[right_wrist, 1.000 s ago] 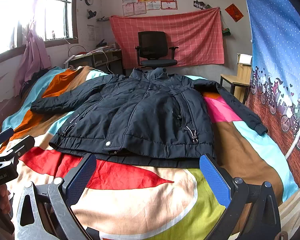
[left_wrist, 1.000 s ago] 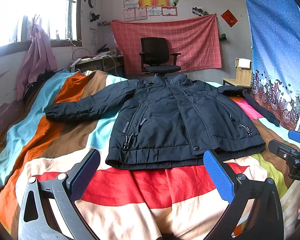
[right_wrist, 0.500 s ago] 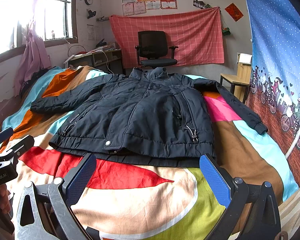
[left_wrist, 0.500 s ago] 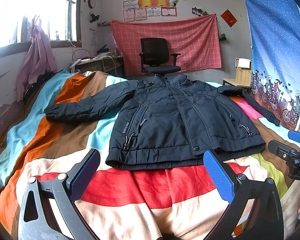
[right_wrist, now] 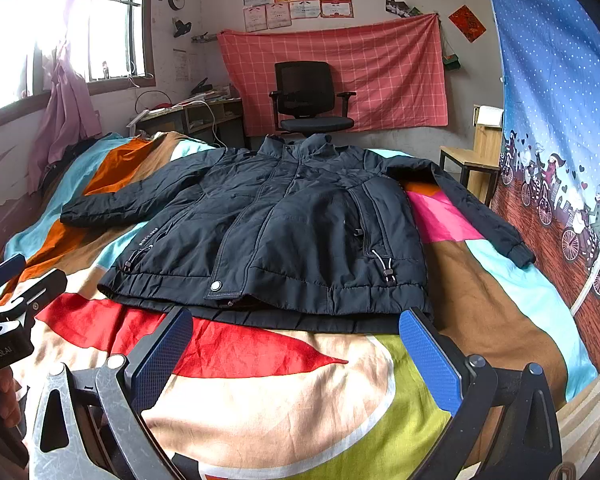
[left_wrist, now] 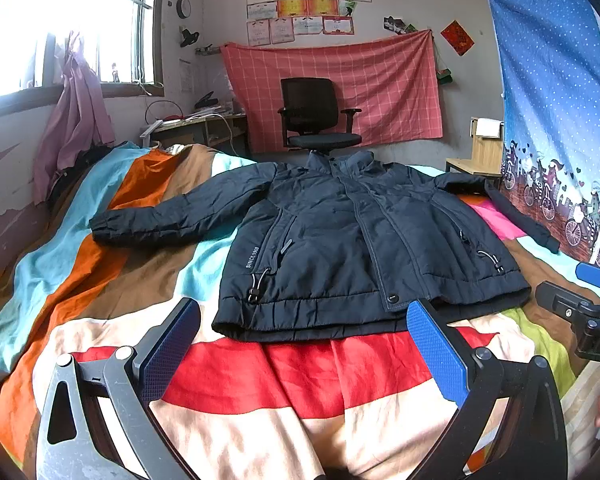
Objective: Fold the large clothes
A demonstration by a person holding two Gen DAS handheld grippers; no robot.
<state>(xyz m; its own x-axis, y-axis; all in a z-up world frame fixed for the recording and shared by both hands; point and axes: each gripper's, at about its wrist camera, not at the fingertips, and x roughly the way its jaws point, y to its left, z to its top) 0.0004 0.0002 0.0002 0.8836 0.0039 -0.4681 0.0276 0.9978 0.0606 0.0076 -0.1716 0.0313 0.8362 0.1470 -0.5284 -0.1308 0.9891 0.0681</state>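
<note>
Left gripper: fingers spread wide, blue pads facing each other, nothing between them; it hangs above the red band of the bedsheet, just short of the jacket's hem.
Right gripper: fingers likewise wide apart and empty, low over the sheet near the hem's right corner; its tip also shows at the right edge of the left wrist view.
Jacket: dark navy padded jacket, spread flat and front-up on the bed, collar toward the far wall, both sleeves stretched out to the sides, front closed with a snap at the hem.
Bedsheet: bright multicoloured patches, slightly wrinkled.
Office chair: black, beyond the bed, before a red checked cloth.
</note>
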